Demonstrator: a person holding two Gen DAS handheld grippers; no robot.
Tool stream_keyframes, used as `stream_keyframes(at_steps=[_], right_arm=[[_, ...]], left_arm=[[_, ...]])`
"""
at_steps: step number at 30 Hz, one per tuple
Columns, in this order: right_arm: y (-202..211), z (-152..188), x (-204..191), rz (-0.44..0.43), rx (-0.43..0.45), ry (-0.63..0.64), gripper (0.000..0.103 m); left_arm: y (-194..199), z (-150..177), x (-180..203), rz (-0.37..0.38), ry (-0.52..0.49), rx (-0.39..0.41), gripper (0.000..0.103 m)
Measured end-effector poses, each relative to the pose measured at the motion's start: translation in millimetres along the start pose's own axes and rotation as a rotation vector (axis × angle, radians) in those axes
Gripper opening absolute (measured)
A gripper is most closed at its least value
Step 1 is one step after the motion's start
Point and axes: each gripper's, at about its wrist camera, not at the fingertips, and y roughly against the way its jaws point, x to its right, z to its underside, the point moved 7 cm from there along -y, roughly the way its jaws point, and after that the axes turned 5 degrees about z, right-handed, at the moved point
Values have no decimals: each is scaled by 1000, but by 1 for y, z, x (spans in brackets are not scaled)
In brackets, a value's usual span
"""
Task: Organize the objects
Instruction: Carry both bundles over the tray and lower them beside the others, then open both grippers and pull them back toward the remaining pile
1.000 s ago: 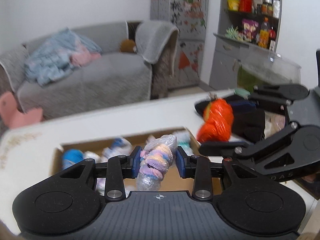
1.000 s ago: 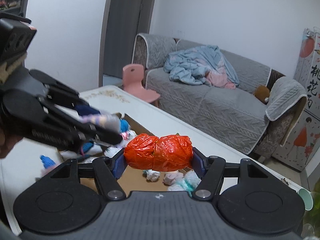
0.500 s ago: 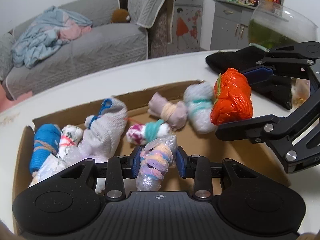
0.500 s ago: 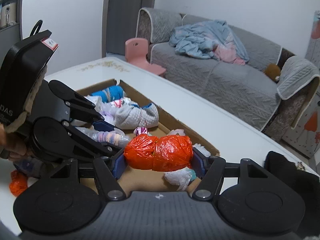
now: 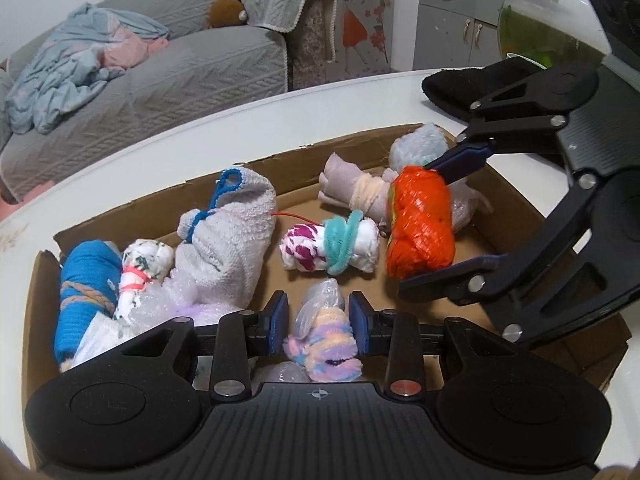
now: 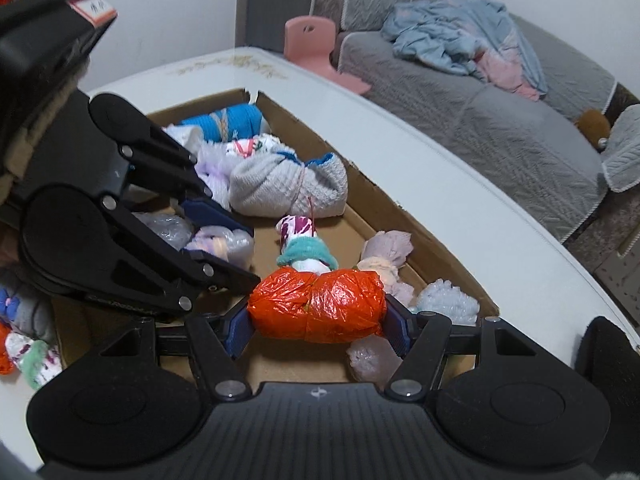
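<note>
Both grippers have come down since the earlier frames, and now they hang low over the box instead of high above the table.

Left wrist view: the left gripper (image 5: 319,324) is clamped on a fluffy pastel roll (image 5: 325,340) in clear, crinkly plastic. The roll sits just over the near side of the brown cardboard box (image 5: 516,208). Inside lie soft bundles: a blue one (image 5: 82,284) tied with tan cord on the left, a grey towel roll (image 5: 232,236) with a blue loop, and a white and purple roll (image 5: 332,248) with a teal band in the middle. On the right, the right gripper (image 5: 434,222) squeezes a shiny orange bag (image 5: 420,222). A glass bowl (image 5: 548,24) of green water stands far right.

Right wrist view: the right gripper (image 6: 318,326) is clamped end to end on the orange bag (image 6: 318,308), over the box's (image 6: 384,200) near right part. The left gripper (image 6: 224,240) holds the pastel roll (image 6: 220,244) on the left. A small white label (image 6: 94,10) sits on its body, its writing too blurred to read. More bundles (image 6: 28,344) lie on the white table (image 6: 400,128) at the near left.
</note>
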Motion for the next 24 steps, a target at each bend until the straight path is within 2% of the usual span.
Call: stream_keyframes(at_steps=[15,24], right_arm=[[-7,-3,-3,17,-45,49,66],[0,-7,-1,27,-33,54,72]], left_arm=[[1,0,-2,-2,25,1,44],[6,-2,-3,4,39,10,54]])
